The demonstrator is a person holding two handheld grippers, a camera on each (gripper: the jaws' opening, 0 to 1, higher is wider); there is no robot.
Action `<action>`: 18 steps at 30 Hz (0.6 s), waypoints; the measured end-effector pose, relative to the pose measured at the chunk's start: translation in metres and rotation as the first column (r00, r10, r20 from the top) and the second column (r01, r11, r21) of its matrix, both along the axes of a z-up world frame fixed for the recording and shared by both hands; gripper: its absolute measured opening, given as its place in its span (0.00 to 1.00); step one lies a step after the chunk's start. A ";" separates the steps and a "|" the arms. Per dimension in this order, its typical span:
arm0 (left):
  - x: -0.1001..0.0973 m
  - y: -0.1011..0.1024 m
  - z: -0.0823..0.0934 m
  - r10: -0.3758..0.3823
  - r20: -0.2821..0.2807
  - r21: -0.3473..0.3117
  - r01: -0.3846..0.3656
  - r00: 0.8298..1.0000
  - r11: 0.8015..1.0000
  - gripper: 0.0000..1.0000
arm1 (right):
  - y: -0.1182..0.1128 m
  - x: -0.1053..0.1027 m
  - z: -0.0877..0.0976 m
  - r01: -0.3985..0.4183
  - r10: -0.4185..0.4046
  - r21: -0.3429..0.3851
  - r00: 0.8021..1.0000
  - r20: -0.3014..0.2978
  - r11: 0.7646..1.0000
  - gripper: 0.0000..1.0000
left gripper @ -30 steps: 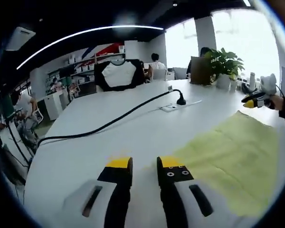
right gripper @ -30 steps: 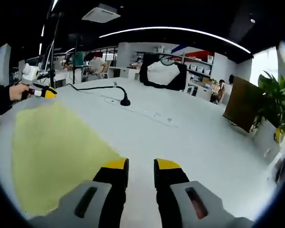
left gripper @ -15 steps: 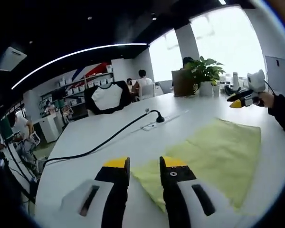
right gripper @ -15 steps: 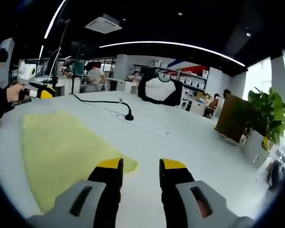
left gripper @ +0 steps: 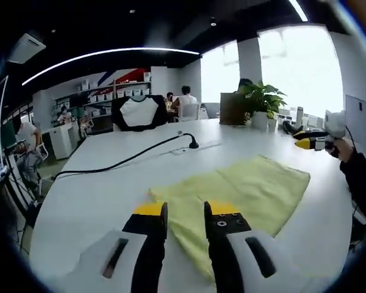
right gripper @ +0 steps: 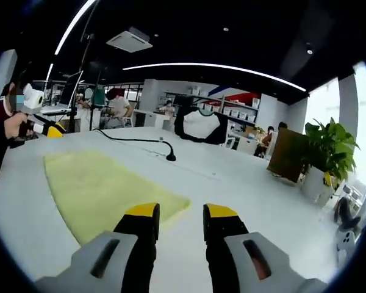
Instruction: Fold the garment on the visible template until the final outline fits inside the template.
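- Just ahead of the left gripper [left gripper: 184, 210], the yellow cloth [left gripper: 238, 192] lies flat on the white table [left gripper: 97, 195]; one corner sits right at that gripper's tips, maybe slightly under them. Jaws are parted a bit with nothing between them, so it's holding nothing.
- Right gripper [right gripper: 180, 212] is the same deal: slightly open, empty, with a cloth [right gripper: 104, 186] corner just off its left tip.
- Each gripper also pops up at the far side of the other's view, in the person's hand [right gripper: 15, 125], hovering off the cloth's far edge.
- Honestly I can't make out any template outline on the table, so folding "to fit" is a guess. Biggest risk is ending up with a shape that overhangs.
- Cloth looks thin and limp. Pinch only the top layer or too close to the corner and I reckon it slips out mid-fold, or drags the whole piece sideways.
- If one corner lifts faster than the other, expect a skewed crease.
- Black cable [left gripper: 128, 160] runs beyond the left gripper, well apart from the cloth, but a wide swing could snag it.
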State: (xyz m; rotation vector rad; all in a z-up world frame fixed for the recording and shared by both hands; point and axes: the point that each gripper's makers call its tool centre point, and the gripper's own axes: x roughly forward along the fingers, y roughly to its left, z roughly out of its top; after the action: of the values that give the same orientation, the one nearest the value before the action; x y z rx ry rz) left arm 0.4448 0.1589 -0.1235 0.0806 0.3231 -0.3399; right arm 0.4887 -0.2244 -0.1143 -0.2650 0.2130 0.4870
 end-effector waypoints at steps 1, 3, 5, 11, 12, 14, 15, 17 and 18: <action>-0.004 0.002 -0.003 0.007 -0.007 -0.001 -0.007 1.000 1.000 0.25 | -0.001 -0.003 -0.002 0.004 -0.003 0.008 1.000 -0.003 1.000 0.28; -0.014 0.008 -0.008 0.033 -0.013 -0.026 -0.033 0.999 0.999 0.24 | 0.000 -0.009 -0.007 0.006 -0.006 0.029 1.000 -0.016 1.000 0.28; -0.020 0.010 -0.014 0.037 -0.023 -0.034 -0.038 0.999 0.999 0.24 | 0.000 -0.015 -0.017 0.013 -0.011 0.042 0.999 -0.039 0.999 0.28; -0.041 0.004 -0.034 0.043 -0.071 -0.093 -0.050 0.997 0.994 0.24 | 0.007 -0.039 -0.034 0.006 0.003 0.094 0.995 -0.095 0.996 0.28; -0.044 0.003 -0.037 0.042 -0.078 -0.096 -0.049 0.996 0.994 0.24 | 0.008 -0.042 -0.035 -0.002 0.012 0.094 0.995 -0.098 0.996 0.28; -0.047 0.005 -0.043 0.055 -0.084 -0.104 -0.063 0.995 0.993 0.24 | 0.011 -0.049 -0.039 -0.016 0.028 0.106 0.993 -0.112 0.994 0.27; -0.047 0.007 -0.044 0.062 -0.083 -0.109 -0.070 0.995 0.992 0.24 | 0.014 -0.053 -0.044 -0.030 0.046 0.116 0.990 -0.131 0.993 0.27; -0.048 0.007 -0.048 0.065 -0.090 -0.130 -0.076 0.994 0.989 0.23 | 0.019 -0.058 -0.050 -0.050 0.075 0.147 0.984 -0.164 0.988 0.26; -0.048 0.005 -0.052 0.060 -0.104 -0.149 -0.075 0.993 0.986 0.22 | 0.024 -0.061 -0.054 -0.061 0.091 0.162 0.979 -0.184 0.985 0.25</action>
State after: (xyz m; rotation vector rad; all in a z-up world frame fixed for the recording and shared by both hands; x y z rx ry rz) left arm 0.3963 0.1637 -0.1751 -0.0981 0.3958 -0.3009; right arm 0.4275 -0.2007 -0.1679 -0.0733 0.3508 0.6027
